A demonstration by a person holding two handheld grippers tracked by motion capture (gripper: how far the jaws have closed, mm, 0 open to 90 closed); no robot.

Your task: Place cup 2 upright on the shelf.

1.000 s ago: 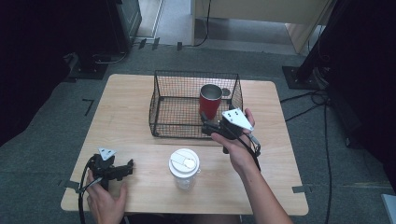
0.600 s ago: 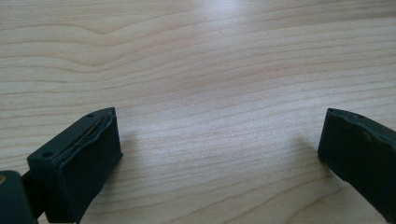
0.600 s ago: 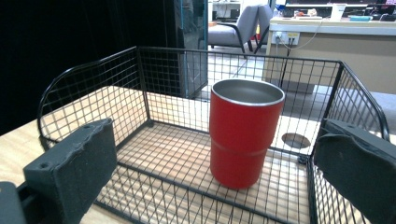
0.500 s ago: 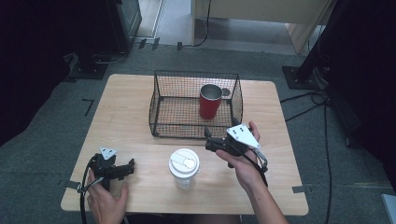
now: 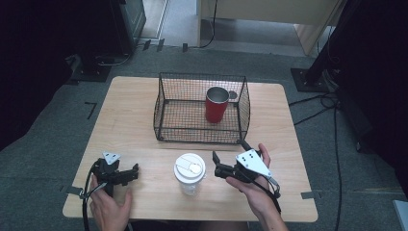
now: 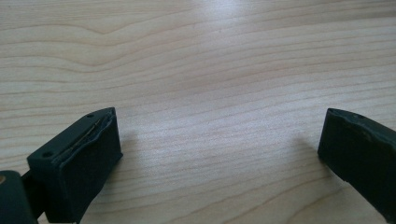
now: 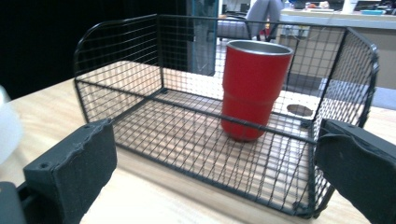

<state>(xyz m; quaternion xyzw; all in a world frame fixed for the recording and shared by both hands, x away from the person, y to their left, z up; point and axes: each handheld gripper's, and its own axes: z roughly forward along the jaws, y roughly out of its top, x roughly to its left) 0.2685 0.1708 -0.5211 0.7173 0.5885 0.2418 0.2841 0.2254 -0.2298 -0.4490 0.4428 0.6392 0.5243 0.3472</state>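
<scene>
A red metal cup stands upright in the right part of a black wire basket. A white lidded paper cup stands on the table in front of the basket; its blurred side shows at the left edge of the right gripper view. My right gripper is open and empty, in front of the basket's right half and to the right of the white cup, facing the basket. My left gripper is open over bare wood at the front left.
The wooden table has bare room on both sides of the basket and along its front edge. A small round hole in the tabletop lies behind the red cup. Cables run on the floor to the right.
My right gripper has drawn back from the basket's right side toward the front of the table and come lower, beside the white cup. The left gripper has stayed put.
</scene>
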